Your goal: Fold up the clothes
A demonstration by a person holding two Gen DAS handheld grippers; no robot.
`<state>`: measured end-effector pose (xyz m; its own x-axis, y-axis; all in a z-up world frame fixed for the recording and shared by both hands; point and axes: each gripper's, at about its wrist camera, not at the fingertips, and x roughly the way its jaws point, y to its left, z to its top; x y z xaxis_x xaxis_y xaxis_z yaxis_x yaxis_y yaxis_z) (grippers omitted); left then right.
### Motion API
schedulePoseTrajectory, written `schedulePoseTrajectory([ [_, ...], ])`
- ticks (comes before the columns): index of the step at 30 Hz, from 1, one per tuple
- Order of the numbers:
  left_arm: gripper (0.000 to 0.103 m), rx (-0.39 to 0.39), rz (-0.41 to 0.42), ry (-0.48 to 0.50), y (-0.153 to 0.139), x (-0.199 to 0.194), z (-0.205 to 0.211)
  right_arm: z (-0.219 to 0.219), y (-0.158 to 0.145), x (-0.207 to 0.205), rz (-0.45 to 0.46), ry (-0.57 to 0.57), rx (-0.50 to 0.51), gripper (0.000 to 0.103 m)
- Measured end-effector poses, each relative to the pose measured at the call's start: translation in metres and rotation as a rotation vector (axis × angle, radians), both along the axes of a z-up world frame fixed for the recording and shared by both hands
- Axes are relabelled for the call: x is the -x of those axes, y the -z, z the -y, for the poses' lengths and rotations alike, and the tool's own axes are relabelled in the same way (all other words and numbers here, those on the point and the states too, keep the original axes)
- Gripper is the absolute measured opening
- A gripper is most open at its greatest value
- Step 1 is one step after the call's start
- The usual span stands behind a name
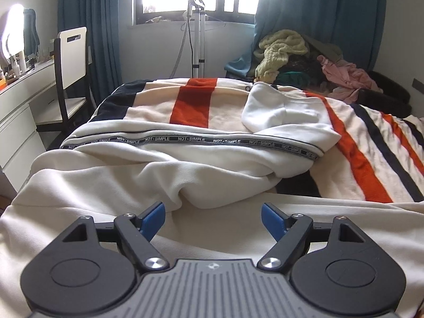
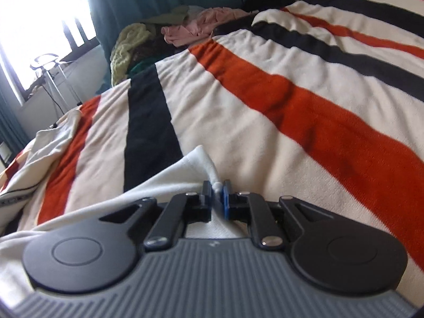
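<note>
- Your left claw (image 1: 213, 218) stands wide apart, its blue-padded fingertips (image 1: 153, 218) spread to either side with nothing between them; it hovers just over the near part of the cream-white ribbed garment (image 1: 164, 175), and you cannot tell from this view whether the tips touch the cloth.
- Your right claw (image 2: 217, 194) is pressed together on a pinched-up fold of that same cream-white garment (image 2: 182, 177); a small peak of white cloth sticks up from between the blue pads.
- The garment lies crumpled across the near side of the bed, on the cream blanket with orange and navy stripes (image 1: 365, 159). A black tape trim printed "NOT-SIMPLE" (image 1: 185, 139) runs across it from left to right, and a paler white part (image 1: 281, 111) is bunched up on the far right of the garment.
- At the far edge of the bed sits a heap of other clothes, with a pale yellow knitted piece (image 1: 281, 50) on the left and a pink piece (image 1: 344, 75) on the right.
- To your left stand a white chair with a dark frame (image 1: 71, 58) and a white bench with drawers (image 1: 18, 108); a garment steamer on a pole (image 1: 197, 34) stands before the window.
</note>
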<state>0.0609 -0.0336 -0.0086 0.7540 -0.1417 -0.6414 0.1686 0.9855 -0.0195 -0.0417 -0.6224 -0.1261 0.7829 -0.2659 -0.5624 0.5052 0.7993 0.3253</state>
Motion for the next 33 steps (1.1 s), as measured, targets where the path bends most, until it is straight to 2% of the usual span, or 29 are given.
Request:
schedulePoseTrajectory([
  [2, 0.081, 0.004, 0.014, 0.019, -0.007, 0.008, 0.000, -0.009, -0.015, 0.004, 0.017, 0.014, 0.025, 0.021],
  [3, 0.081, 0.007, 0.023, 0.035, -0.011, 0.013, 0.001, -0.013, -0.023, 0.005, 0.019, 0.024, 0.037, 0.032],
  [4, 0.081, 0.011, 0.035, 0.052, -0.015, 0.018, 0.002, -0.018, -0.031, 0.006, 0.020, 0.026, 0.043, 0.052],
  [5, 0.082, 0.015, 0.049, 0.069, -0.018, 0.024, 0.003, -0.023, -0.040, 0.008, 0.021, 0.026, 0.047, 0.062],
  [6, 0.083, 0.013, 0.055, 0.079, -0.020, 0.027, 0.005, -0.030, -0.049, 0.010, 0.037, 0.018, 0.050, 0.067],
  [9, 0.083, 0.005, 0.056, 0.099, -0.024, 0.032, 0.013, -0.056, -0.080, 0.016, 0.095, -0.023, 0.055, 0.067],
  [14, 0.084, 0.010, 0.021, 0.161, -0.020, 0.021, 0.032, -0.121, -0.141, 0.021, 0.204, -0.048, -0.049, 0.067],
  [18, 0.084, -0.060, -0.008, 0.167, -0.003, 0.000, 0.059, -0.177, -0.163, 0.022, 0.339, -0.041, -0.181, 0.067],
  [21, 0.084, -0.135, 0.008, 0.218, 0.007, -0.013, 0.085, -0.207, -0.148, 0.024, 0.391, -0.044, -0.212, 0.067],
  [22, 0.084, -0.165, 0.018, 0.246, 0.011, -0.018, 0.096, -0.214, -0.138, 0.023, 0.395, -0.050, -0.191, 0.067],
  [23, 0.087, -0.197, 0.029, 0.275, 0.015, -0.023, 0.107, -0.219, -0.125, 0.021, 0.373, -0.050, -0.163, 0.066],
  [25, 0.091, -0.255, 0.052, 0.335, 0.027, -0.037, 0.131, -0.215, -0.106, 0.015, 0.278, -0.004, -0.189, 0.067],
  [26, 0.091, -0.280, 0.064, 0.361, 0.033, -0.046, 0.143, -0.211, -0.098, 0.013, 0.266, 0.013, -0.206, 0.067],
  [29, 0.091, -0.363, 0.120, 0.405, 0.053, -0.076, 0.184, -0.202, -0.091, 0.011, 0.284, 0.069, -0.214, 0.067],
  [33, 0.092, -0.433, 0.176, 0.448, 0.079, -0.122, 0.238, -0.210, -0.079, 0.005, 0.298, 0.138, -0.147, 0.067],
])
